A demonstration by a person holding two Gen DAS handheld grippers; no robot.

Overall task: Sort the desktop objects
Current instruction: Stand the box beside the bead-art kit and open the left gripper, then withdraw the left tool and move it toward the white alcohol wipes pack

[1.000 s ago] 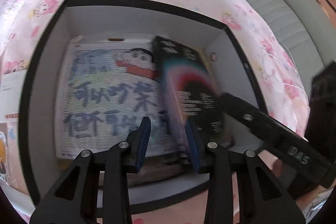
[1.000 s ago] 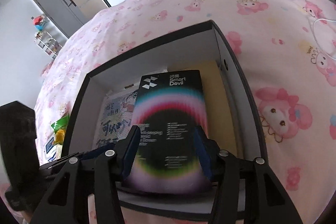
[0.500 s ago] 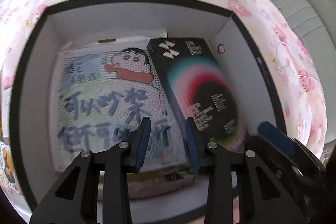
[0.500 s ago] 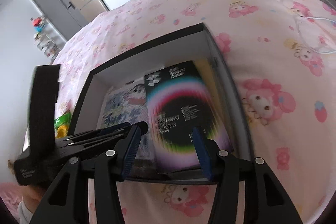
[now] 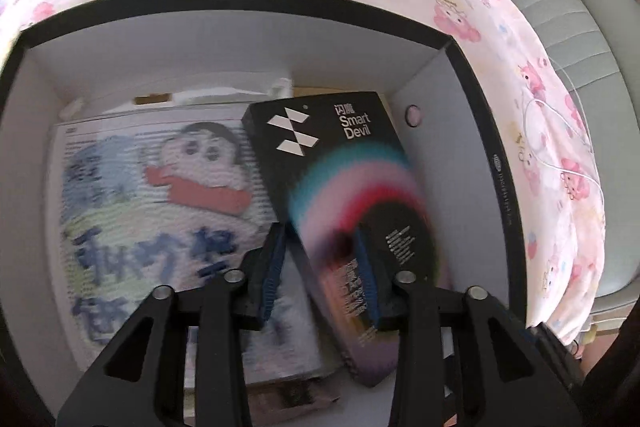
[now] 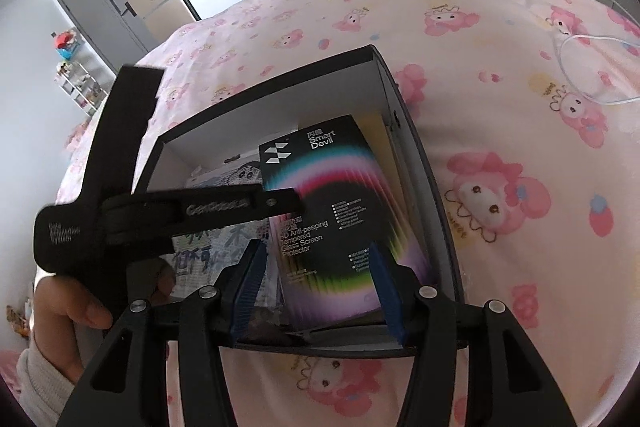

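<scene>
Your right wrist view shows what the left cannot: your left hand [image 6: 76,307] holding the left gripper [image 6: 280,201] over the black storage box [image 6: 436,211], while the left view shows the cartoon-print packet [image 5: 160,203] lying flat inside it. The Smart Devil box [image 5: 340,195] lies in the storage box beside that packet. Both the left gripper [image 5: 320,267] and the right gripper [image 6: 316,279] have their jaws opening, a modest gap apart, gripping nothing.

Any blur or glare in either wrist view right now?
Left wrist: motion blur smears the cartoon-print booklet and the lower half of the black Smart Devil screen-protector box; its logo stays readable. Right wrist: box text sharp, fisheye bending the black storage box rim; no glare.
</scene>
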